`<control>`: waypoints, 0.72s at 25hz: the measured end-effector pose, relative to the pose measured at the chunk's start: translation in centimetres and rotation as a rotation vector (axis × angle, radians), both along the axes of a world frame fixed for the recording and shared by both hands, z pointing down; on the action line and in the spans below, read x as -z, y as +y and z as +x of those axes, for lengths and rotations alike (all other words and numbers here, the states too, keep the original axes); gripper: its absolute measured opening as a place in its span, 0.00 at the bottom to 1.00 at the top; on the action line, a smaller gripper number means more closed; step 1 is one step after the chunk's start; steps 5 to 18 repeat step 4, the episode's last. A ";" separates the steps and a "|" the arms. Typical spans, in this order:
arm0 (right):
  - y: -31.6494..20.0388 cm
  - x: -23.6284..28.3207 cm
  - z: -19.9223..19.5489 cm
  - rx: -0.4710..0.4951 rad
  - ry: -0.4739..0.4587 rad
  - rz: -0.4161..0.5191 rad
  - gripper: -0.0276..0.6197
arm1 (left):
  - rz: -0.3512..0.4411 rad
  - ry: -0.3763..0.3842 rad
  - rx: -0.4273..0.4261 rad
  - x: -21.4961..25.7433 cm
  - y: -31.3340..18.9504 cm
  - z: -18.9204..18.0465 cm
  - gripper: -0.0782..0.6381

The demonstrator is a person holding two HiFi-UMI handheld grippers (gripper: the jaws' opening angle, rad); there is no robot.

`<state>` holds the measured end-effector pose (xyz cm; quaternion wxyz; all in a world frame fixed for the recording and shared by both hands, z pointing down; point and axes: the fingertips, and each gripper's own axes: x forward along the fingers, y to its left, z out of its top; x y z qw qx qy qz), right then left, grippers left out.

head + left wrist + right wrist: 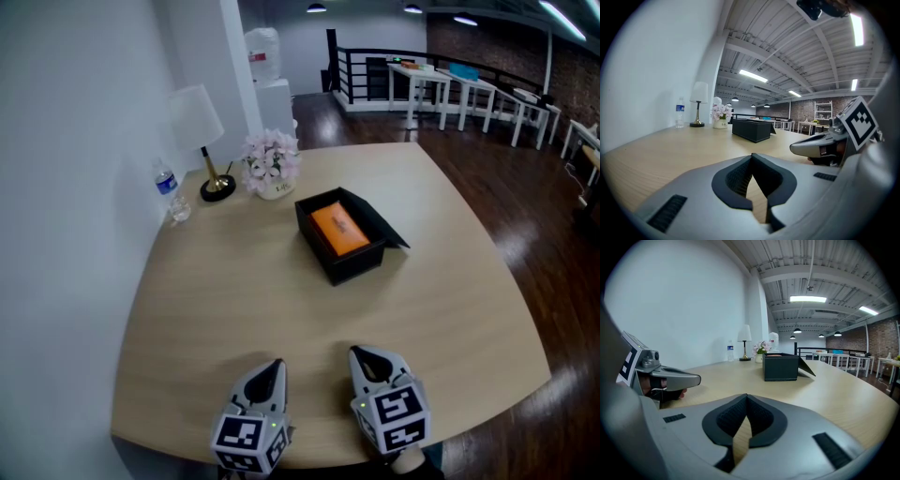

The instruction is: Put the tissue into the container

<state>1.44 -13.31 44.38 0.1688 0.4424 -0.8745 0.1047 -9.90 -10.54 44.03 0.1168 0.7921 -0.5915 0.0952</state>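
An orange tissue pack (339, 229) lies inside the open black container (361, 259) near the middle of the round wooden table (234, 291). The container's lid flap hangs open to the right. Both grippers rest low at the table's near edge, well short of the container. My left gripper (274, 367) is shut with nothing in it, its pads meeting at the tip (751, 156). My right gripper (364, 355) is also shut and empty (746, 397). The container (751, 129) shows far ahead in the left gripper view, and the container (780, 367) likewise in the right gripper view.
A table lamp (201, 131), a water bottle (168, 184) and a pot of pink flowers (272, 165) stand at the table's far left by the white wall. White tables (469, 89) and a black railing (361, 70) lie beyond on the dark floor.
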 end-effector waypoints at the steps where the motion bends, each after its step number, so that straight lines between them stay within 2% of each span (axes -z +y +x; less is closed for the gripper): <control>1: 0.0 0.0 0.0 0.000 0.002 0.002 0.04 | 0.000 0.000 -0.001 0.0 0.0 0.0 0.11; 18: -0.1 -0.1 0.1 -0.001 0.008 0.006 0.04 | 0.001 -0.001 -0.005 0.0 0.0 0.0 0.11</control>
